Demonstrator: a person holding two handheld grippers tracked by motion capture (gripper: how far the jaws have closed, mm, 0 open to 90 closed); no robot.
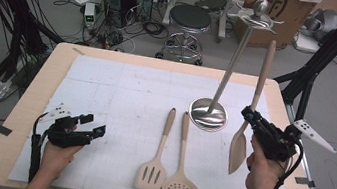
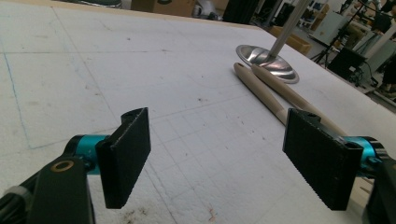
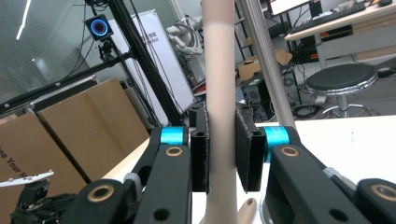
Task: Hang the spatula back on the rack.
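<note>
Near the table's (image 1: 28, 104) front left corner my left gripper (image 1: 93, 126) rests low on the white mat, jaws spread wide with nothing between them. Toward the front edge's middle lie a slotted turner (image 1: 155, 166) and a skimmer (image 1: 180, 182), side by side. By the right edge my right gripper (image 1: 248, 114) clamps the spoon's (image 1: 250, 111) handle, spoon raised upright, beside the steel stand (image 1: 209, 113).
</note>
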